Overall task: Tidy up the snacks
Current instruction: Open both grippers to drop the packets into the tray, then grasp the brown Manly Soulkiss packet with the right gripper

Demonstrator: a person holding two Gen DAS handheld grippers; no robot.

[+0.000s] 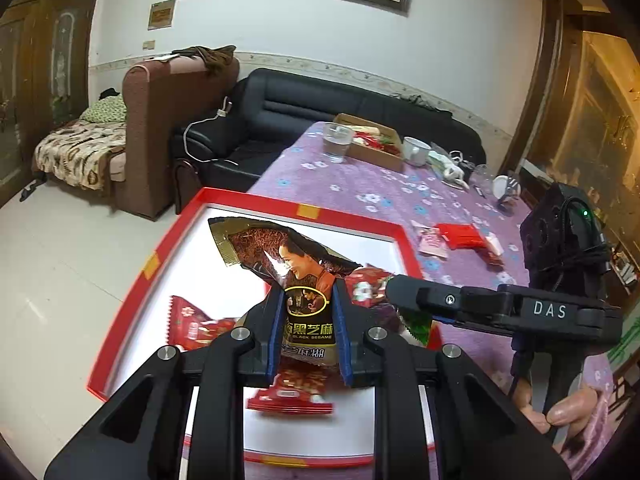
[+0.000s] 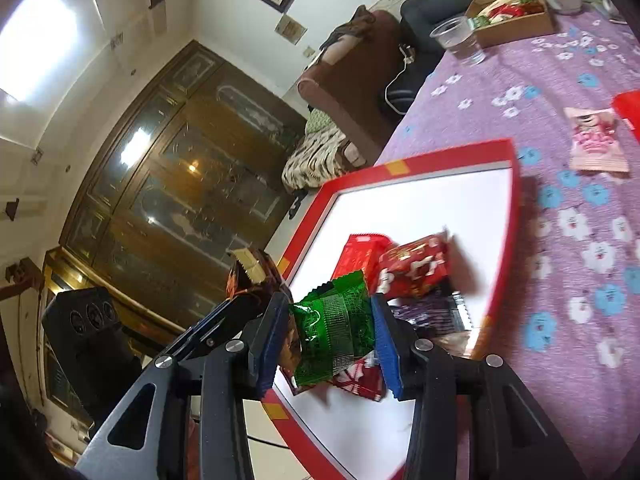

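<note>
In the left wrist view, the left tongs (image 1: 309, 328) sit at lower centre, their blue ribbed pads clamped on a glossy black-and-gold sesame packet (image 1: 294, 276). The packet is a crinkled foil sachet with a serrated top edge, and it stands upright between the pads. Below it lies the red tray (image 1: 352, 220), a shallow rectangular cardboard lid with a smooth white floor and gold tape patches on its rim. On the tray floor rest red foil packets (image 1: 198, 326), shiny and zigzag-edged.

At the right of that view the right tongs (image 1: 404, 304) reach in sideways, matte black plastic, with a hand (image 1: 560, 408) on the grip at lower right.

In the right wrist view, the right tongs (image 2: 334, 332) at lower centre are closed on a green packet (image 2: 336, 332), crumpled metallic foil with a serrated seam. It hangs over the tray's near end. Just beyond it lie a boxy red packet with white flowers (image 2: 414, 268) and a dark purple wrapper (image 2: 432, 316).

The desk (image 2: 560, 240) wears a fuzzy purple cloth with white and blue flowers. A pink sachet (image 2: 596, 144) lies on it at the right. A clear plastic cup (image 2: 460, 40) and a brown cardboard box (image 2: 520, 28) stand at upper right.
</note>
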